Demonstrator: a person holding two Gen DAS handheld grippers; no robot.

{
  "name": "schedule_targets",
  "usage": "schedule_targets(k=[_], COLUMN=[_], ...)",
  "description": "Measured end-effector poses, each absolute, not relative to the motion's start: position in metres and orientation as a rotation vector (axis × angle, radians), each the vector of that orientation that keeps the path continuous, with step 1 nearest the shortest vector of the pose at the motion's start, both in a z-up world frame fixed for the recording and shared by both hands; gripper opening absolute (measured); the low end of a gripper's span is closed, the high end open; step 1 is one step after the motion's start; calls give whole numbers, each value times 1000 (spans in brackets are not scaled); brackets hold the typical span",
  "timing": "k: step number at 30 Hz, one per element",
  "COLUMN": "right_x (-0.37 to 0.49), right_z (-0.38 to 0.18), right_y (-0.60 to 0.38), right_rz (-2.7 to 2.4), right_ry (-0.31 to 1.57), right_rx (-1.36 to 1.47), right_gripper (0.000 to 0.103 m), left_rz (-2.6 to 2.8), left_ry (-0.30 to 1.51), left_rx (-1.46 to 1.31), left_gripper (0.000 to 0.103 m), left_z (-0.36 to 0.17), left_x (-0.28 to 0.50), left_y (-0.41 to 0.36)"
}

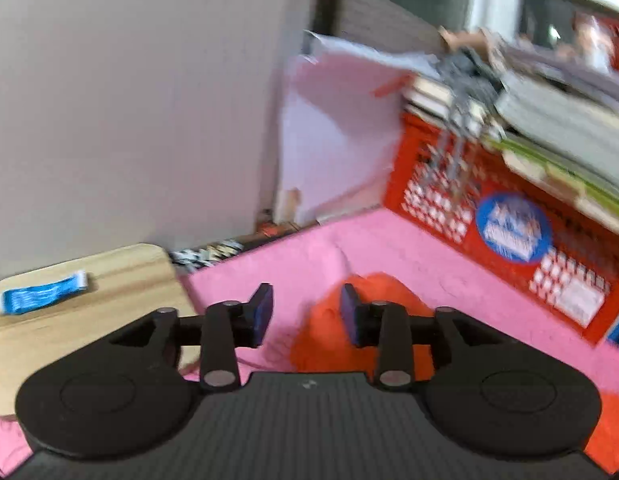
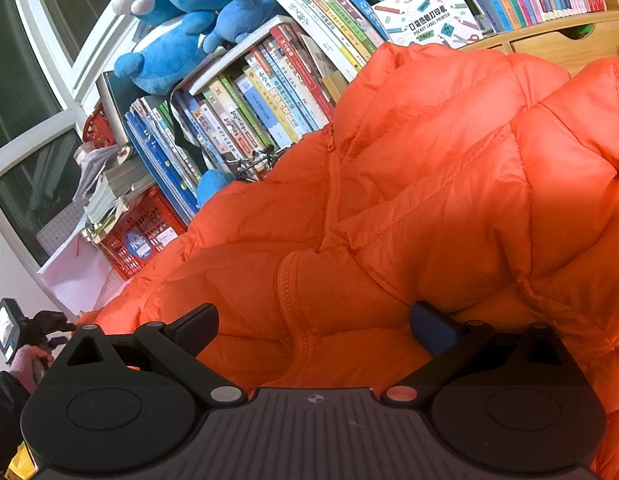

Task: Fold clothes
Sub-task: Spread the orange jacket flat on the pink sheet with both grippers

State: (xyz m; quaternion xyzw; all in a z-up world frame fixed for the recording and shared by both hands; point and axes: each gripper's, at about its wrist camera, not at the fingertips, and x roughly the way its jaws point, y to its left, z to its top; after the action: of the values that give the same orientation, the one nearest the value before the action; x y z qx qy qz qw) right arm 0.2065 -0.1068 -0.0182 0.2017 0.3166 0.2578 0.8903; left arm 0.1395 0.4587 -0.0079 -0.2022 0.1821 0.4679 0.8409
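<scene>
A: Start with the big thing. Where is the jacket?

B: It is an orange puffer jacket, heaped on a pink blanket. In the right wrist view it fills nearly everything ahead of the right gripper, rising in a mound in front of the bookshelf. In the left wrist view only a low edge of it shows, lying just ahead of the left gripper and running off toward the right of that picture.

A: Which way does it lie?

B: I judge the bulk sits on the right hand's side, with the zipper running away from the right gripper, up the mound. The left gripper is at the thin, flat edge, beside the wooden board and near the red crate.

A: So which hand is nearer the cloth?

B: The right. Its jaws stand wide apart with a padded fold bulging between them; one blue pad touches fabric, yet I see no pinch. It grips nothing, I'd say.

A: And the left?

B: Its jaws are partly parted, with the orange edge seen through the gap beyond the tips. Nothing is between the pads. The view is blurred, so finer contact I cannot tell.
</scene>
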Motion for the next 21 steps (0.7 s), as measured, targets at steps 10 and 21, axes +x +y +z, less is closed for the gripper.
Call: schedule_targets(k=[10, 21], right_x=[206, 189], right_z=[-16, 11], right_y=[-101, -71], right_rz=[515, 444], right_ry=[660, 561], right_rx=[383, 12], right_gripper=[103, 92], left_rz=[365, 78], left_ry=[364, 574], left_rx=[-169, 143], left_gripper=[51, 53], left_z=[31, -35], left_x=[142, 186], left_y=[282, 99])
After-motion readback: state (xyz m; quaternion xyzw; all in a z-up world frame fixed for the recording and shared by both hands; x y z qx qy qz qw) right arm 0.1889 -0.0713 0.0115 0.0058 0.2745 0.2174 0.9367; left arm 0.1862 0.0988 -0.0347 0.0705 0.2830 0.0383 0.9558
